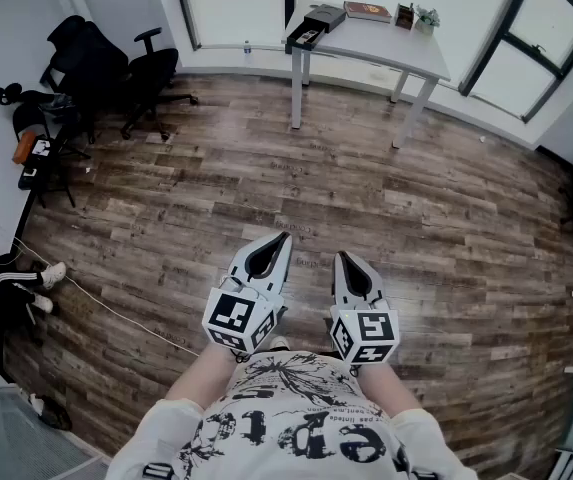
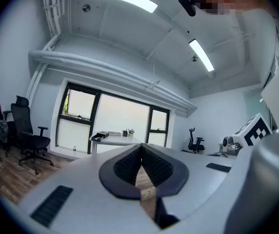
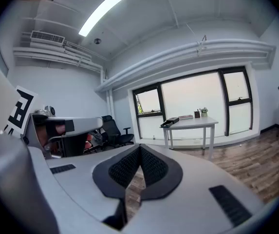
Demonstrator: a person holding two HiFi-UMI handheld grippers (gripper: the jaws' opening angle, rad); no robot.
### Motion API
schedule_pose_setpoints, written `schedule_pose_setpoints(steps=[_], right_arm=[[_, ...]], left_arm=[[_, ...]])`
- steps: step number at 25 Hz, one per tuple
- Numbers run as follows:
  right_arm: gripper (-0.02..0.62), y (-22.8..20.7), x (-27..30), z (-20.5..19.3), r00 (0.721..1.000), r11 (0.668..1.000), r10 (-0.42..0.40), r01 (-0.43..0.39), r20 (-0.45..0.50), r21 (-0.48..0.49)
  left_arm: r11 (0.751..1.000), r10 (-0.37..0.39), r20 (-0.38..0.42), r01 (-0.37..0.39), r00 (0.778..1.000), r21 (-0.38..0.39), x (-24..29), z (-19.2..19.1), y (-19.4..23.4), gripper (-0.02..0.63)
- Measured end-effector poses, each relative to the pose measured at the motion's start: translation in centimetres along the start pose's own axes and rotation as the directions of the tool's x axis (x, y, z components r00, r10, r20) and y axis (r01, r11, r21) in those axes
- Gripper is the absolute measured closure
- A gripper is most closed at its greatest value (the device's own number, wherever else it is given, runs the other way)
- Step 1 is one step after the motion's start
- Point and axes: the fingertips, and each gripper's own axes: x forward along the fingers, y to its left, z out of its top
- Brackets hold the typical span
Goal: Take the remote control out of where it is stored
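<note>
Task status: not started. You have not reached the storage place, and nothing is lifted or opened.
Remote control: not visible in any view. You cannot confirm its location from here.
Probable storage: the dark box [image 1: 316, 20] at the left end of the white surface [image 1: 386, 43], upper centre of the head view. This is a judgement only, because its contents are too small to make out.
Other items on the surface: a book [image 1: 367, 10] and a small plant [image 1: 427, 15], to the right of the box.
Your position: well apart from the surface, with open wooden floor [image 1: 266, 168] between you and it.
Left claw [image 2: 140, 155]: pressed together, pads meeting at the tips. It holds nothing and touches nothing.
Right claw [image 3: 139, 154]: pressed together in the same way, empty, tilted slightly toward the floor.
Claw placement: both sit side by side at lower centre of the head view, close to your body.
Remaining work: approach the surface, spread one claw, find the remote control and lift it out.
</note>
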Motion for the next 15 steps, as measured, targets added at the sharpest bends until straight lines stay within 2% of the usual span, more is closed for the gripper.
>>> schedule_pose_setpoints(steps=[10,15], right_arm=[[0.592,1.3,0.4,-0.5,1.000,1.000,0.015,-0.015,-0.009,-0.017],[0.592,1.8,0.4,0.3,0.999,0.999,0.025,-0.026,0.035,0.026]], left_arm=[[1.000,0.026,0.020,-0.026,0.999,0.002,-1.0,-0.1,1.1,0.595],[0.999,0.038,0.040,-0.037,0.998,-0.024,-1.5,0.2,2.2,0.595]])
